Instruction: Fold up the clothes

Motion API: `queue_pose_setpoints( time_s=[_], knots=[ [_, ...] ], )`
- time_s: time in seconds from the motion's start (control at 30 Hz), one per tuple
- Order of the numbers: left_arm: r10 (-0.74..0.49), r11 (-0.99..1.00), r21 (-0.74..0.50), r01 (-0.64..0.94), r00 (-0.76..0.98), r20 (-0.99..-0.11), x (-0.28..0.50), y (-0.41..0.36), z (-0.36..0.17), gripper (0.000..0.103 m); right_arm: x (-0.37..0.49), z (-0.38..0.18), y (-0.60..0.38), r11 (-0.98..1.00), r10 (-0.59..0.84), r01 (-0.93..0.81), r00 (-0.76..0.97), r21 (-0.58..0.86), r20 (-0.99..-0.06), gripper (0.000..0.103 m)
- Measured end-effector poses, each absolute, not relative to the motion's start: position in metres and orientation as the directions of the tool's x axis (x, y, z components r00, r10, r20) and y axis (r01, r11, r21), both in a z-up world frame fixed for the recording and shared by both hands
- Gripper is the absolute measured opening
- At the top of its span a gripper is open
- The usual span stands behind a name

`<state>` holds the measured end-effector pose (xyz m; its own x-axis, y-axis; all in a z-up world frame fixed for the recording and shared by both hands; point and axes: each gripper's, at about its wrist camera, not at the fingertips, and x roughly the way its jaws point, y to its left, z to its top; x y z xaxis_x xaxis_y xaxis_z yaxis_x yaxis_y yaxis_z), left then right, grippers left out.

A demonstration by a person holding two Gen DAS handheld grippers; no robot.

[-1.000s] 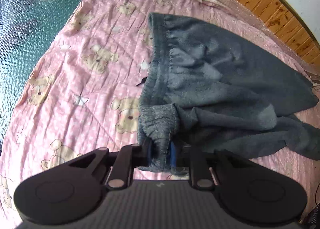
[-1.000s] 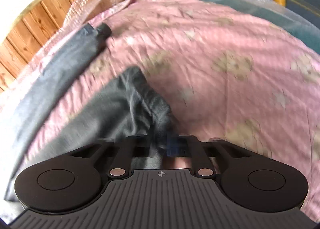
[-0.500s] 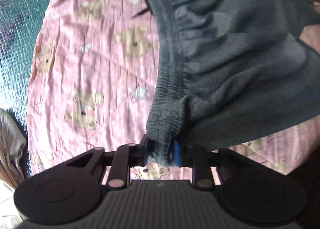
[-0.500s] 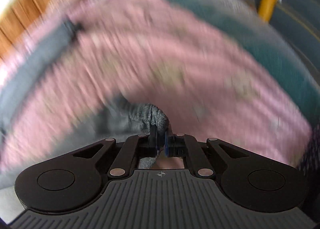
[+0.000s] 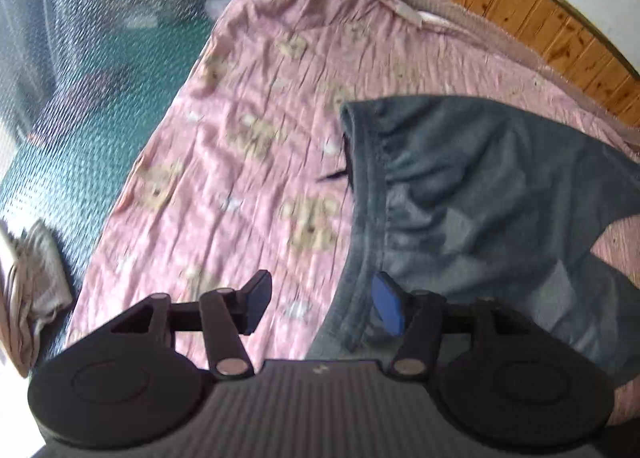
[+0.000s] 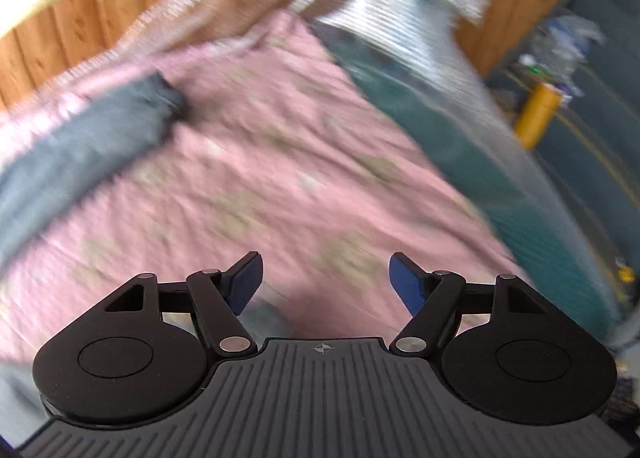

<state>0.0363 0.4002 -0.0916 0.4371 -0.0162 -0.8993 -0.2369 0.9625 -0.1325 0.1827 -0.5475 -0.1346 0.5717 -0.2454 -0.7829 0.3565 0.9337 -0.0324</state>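
On bed, ahead of both grippers: grey trousers (image 5: pixel 460 186) spread on pink bear-print bedspread (image 5: pixel 248 146), waistband end nearest.
Left gripper (image 5: pixel 320 300): jaws have just been opening, now stand apart; waistband edge sits between them, against right pad, not pinched.
Right gripper (image 6: pixel 324 282): jaws have just been opening, wide; only bedspread between them, holds nothing.
Trousers vs left gripper: waistband runs from the jaws away ahead, body of cloth off to right.
Trousers vs right gripper: leg end (image 6: pixel 132 114) far ahead-left, well apart; blurred grey patch just below jaws, likely waistband.
Why so: likely both let go to lay garment flat before a fold.
Fold: not yet made, by the look.
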Motion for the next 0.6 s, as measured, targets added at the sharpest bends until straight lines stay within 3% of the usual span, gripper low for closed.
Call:
queue_pose_setpoints(
  time_s=[0.1,0.2,0.47,0.6],
  knots=[
    [-0.005,0.968,-0.115,-0.224,0.441,-0.897,0.087,0.390,-0.111,0.061,0.230,-0.125,-0.527,0.944,-0.133,0.315,0.625,0.093,-0.769,0.084],
    [0.029,0.978,-0.062,-0.201,0.422,-0.906,0.129,0.375,-0.141,0.061,0.291,-0.124,-0.503,0.957,-0.070,0.257,0.647,0.131,-0.760,0.088],
    [0.053,0.994,0.010,-0.105,0.412,-0.910,0.178,0.332,-0.174,0.061,0.430,-0.154,-0.482,0.974,-0.164,0.224,0.616,-0.028,-0.771,0.093],
    [0.053,0.997,0.030,-0.064,0.389,-0.920,0.195,0.313,-0.184,0.059,0.467,-0.180,-0.472,0.987,-0.160,0.085,0.593,-0.136,-0.789,0.096]
  ],
)
